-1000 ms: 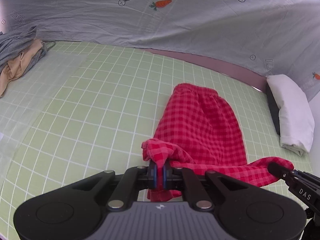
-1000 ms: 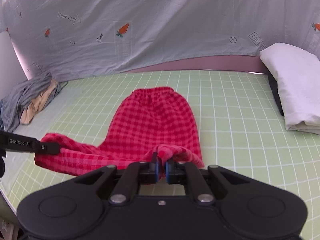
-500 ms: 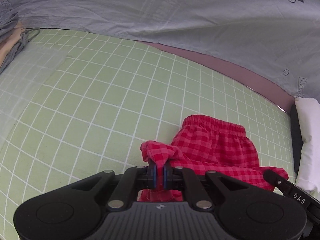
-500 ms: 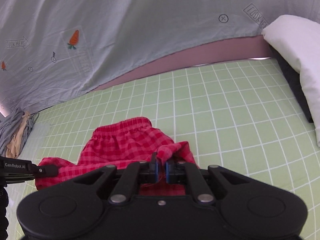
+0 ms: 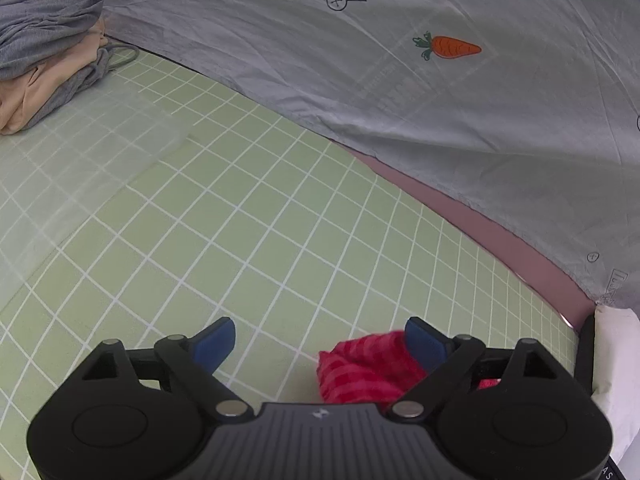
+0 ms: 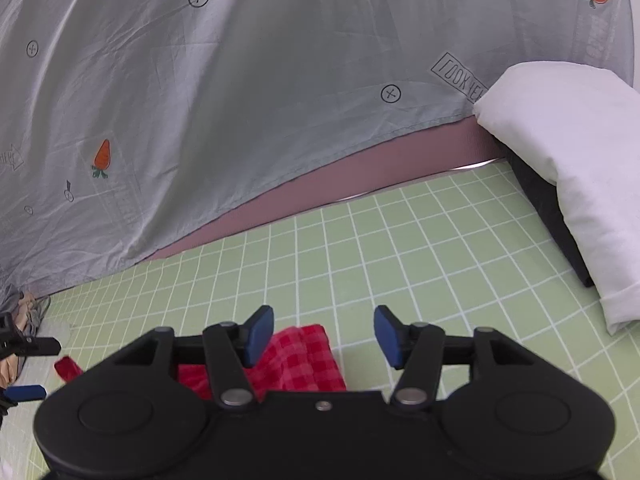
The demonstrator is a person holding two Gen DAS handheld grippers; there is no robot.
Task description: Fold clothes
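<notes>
The red checked shorts point(image 5: 368, 368) lie on the green grid mat point(image 5: 240, 216), mostly hidden under the gripper bodies. My left gripper point(image 5: 320, 340) is open and empty; the cloth lies by its right finger point(image 5: 424, 344). In the right wrist view the shorts point(image 6: 304, 356) lie beside the left finger point(image 6: 258, 334) of my right gripper point(image 6: 324, 334), which is open and empty. The left gripper's open fingertips point(image 6: 24, 392) show at the left edge, with a red corner of cloth beside them.
A pile of grey and beige clothes point(image 5: 44, 60) lies at the mat's far left. A white folded garment on a dark one point(image 6: 568, 168) sits at the right. A grey carrot-print sheet point(image 5: 400, 72) hangs behind the mat's far edge.
Both grippers carried the shorts' hem forward over the waistband, then opened and let the cloth drop. The cameras now sit lower and nearer the far edge.
</notes>
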